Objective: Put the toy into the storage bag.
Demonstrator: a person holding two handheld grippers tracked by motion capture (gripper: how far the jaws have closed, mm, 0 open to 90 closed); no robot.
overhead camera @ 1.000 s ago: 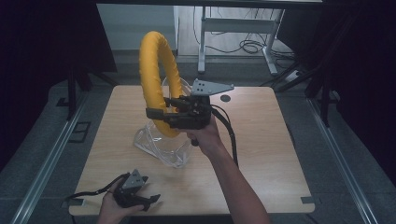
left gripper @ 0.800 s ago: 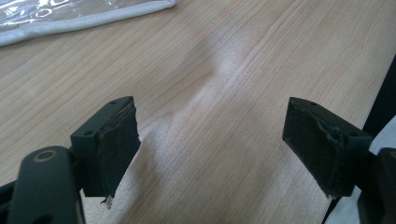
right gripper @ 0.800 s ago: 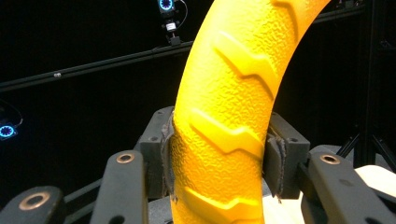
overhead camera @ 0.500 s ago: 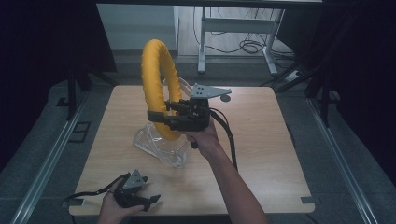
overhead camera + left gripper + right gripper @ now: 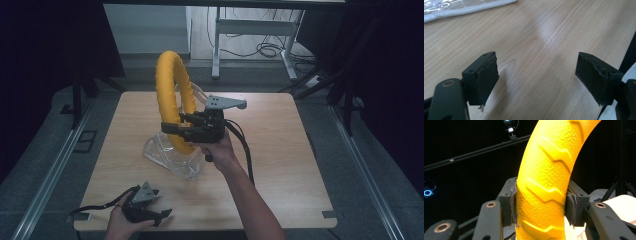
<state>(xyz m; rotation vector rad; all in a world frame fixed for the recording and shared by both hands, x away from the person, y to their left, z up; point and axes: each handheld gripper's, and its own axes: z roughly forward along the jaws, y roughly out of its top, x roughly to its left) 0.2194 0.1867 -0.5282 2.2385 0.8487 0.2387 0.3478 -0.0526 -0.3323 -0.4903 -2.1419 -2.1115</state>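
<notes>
The right claw (image 5: 172, 129) is raised mid-scene on an outstretched forearm, pointing left with its jaws clamped tight. The left claw (image 5: 162, 216) sits low at the near left edge, jaws spread wide apart.

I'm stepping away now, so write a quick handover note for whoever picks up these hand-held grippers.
Right hand-held gripper: shut on the yellow ring, held upright above the clear plastic bag.
Left hand-held gripper: open, holding nothing, low at the near left edge of the wooden table.
Done: the ring is gripped and mostly out of the bag.
Left: probably lift the ring clear and set it down; steadying the bag with the left may help.
</notes>
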